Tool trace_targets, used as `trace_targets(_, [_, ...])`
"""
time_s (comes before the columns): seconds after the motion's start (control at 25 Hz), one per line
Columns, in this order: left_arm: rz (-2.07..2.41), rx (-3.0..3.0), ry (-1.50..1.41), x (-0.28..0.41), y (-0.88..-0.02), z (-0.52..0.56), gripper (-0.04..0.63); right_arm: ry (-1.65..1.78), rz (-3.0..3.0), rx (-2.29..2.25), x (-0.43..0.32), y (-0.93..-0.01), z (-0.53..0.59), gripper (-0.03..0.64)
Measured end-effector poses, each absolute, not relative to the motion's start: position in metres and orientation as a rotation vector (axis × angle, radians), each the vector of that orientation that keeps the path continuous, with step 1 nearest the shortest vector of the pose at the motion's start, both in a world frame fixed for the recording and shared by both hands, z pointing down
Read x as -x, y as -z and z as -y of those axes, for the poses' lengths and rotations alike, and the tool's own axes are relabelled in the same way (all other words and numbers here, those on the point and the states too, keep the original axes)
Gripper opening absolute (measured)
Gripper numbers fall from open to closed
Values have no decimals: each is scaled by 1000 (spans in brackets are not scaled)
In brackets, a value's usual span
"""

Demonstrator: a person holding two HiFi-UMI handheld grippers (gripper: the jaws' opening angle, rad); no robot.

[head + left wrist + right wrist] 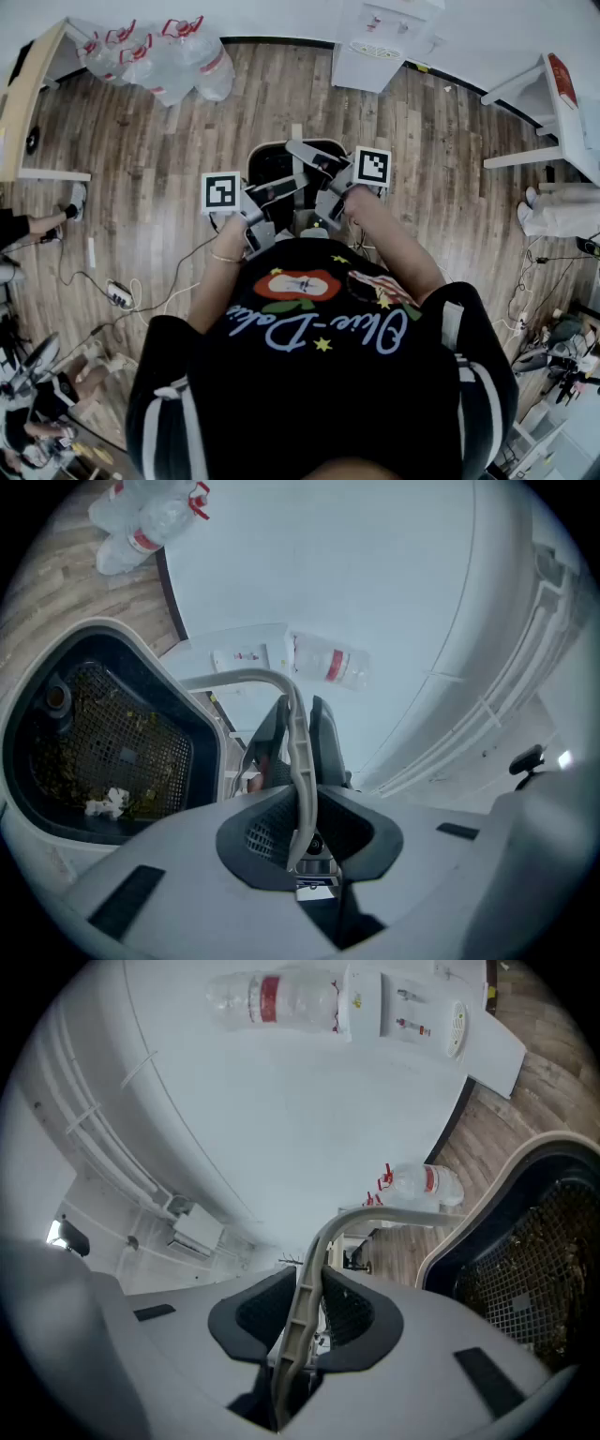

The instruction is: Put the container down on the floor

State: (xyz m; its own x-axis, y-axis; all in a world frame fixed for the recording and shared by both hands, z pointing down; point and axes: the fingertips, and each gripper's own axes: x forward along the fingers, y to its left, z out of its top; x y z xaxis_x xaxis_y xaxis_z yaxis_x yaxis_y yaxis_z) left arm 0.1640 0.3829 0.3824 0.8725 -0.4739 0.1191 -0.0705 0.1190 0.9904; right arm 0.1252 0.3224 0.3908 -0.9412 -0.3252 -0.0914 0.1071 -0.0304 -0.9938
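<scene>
The container [265, 152] is a pale bin with a dark mesh basket [112, 752] inside that holds bits of debris. It hangs in front of my body over the wooden floor; I cannot tell whether it touches the floor. Its thin grey handle [298, 752] runs up between both pairs of jaws. My left gripper [296, 186] is shut on the handle from the left. My right gripper [294, 150] is shut on the same handle [309, 1288] from the right. The left gripper [298, 726] and right gripper [307, 1279] each press their pads on the handle strip.
Several large water bottles [159, 56] lie at the back left by the wall. A white water dispenser [380, 42] stands at the back. White tables [553, 103] are at the right, a wooden desk [28, 94] at the left. A power strip with cables [120, 295] lies on the floor left.
</scene>
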Motion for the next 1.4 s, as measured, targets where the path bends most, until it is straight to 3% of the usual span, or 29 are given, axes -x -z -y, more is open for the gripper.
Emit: trace_targets(1.4, [480,-1473,351,-184,-382,-343,52,2008,-2010,222,-145,-391,-281,64])
